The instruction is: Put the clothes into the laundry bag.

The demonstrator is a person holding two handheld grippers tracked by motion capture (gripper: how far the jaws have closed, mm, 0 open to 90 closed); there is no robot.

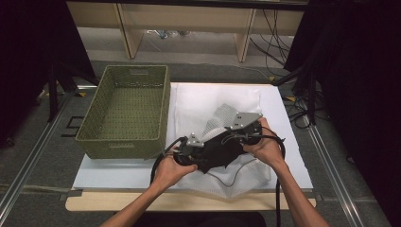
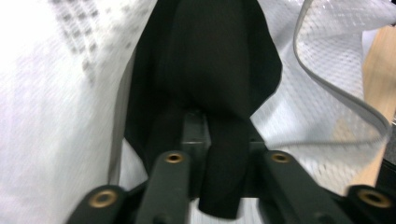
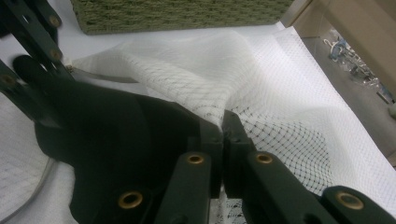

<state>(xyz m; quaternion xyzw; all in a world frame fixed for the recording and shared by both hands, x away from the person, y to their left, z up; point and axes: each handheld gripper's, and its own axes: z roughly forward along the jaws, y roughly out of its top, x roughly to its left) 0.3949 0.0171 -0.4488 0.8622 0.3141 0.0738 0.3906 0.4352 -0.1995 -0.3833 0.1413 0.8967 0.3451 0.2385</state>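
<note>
Both tongs grip black cloth (image 1: 222, 150) over mesh bag (image 1: 215, 106); basket (image 1: 124, 137) holds nothing.

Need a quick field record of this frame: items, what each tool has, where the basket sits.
surface: white table top
basket: green woven rectangular basket, on the table's left side, looks empty
mesh: white mesh fabric bag, spread beside the basket
cloth: black cloth, on the mesh
left tool: shut on black cloth
right tool: shut on white mesh
</note>
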